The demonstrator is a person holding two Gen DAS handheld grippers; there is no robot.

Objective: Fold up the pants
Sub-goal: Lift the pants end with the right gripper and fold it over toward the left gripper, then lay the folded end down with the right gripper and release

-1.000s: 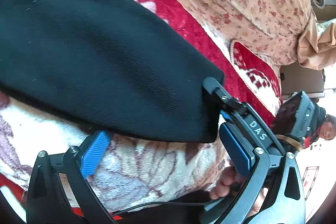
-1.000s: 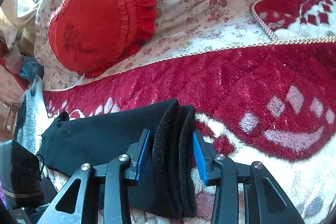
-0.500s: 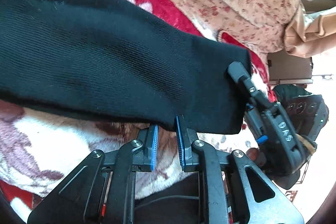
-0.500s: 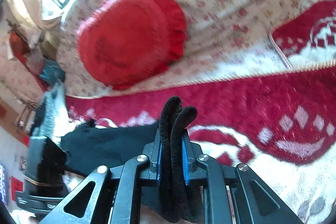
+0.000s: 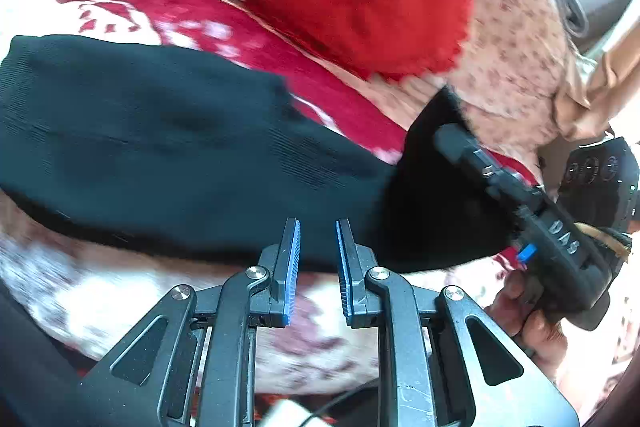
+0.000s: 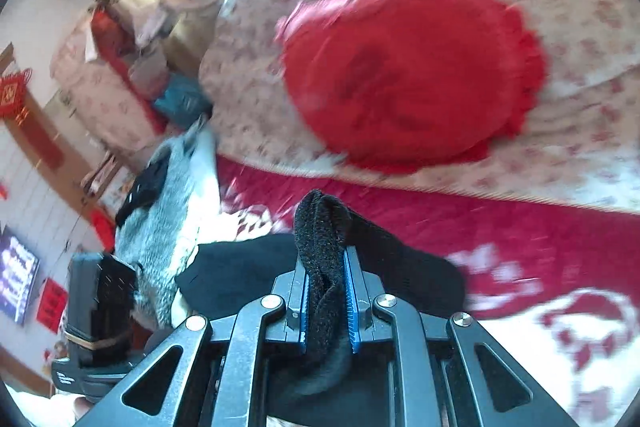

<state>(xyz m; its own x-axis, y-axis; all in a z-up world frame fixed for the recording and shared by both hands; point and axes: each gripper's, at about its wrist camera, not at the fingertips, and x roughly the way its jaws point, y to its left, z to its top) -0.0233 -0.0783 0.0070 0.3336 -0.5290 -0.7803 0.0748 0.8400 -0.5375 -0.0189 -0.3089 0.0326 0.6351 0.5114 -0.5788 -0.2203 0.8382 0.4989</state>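
Pants now gripped at one end by both tools and lifted off the bed.

Pants, black and knitted, lie across the middle and left of the left wrist view, on the red and white blanket. A second ago both tools stood open around the cloth; now both are closed. The right tool pinches a thick doubled edge of the pants between its blue pads, and this edge stands up above the pads in the lower middle of the right wrist view. The left tool is almost fully closed at the near hem, but I cannot tell if it holds cloth, because a narrow gap shows between its pads. The red round cushion now sits more in the centre of both views, so the hands have risen. I judge that the fold is starting: the lifted end should be carried over the rest.
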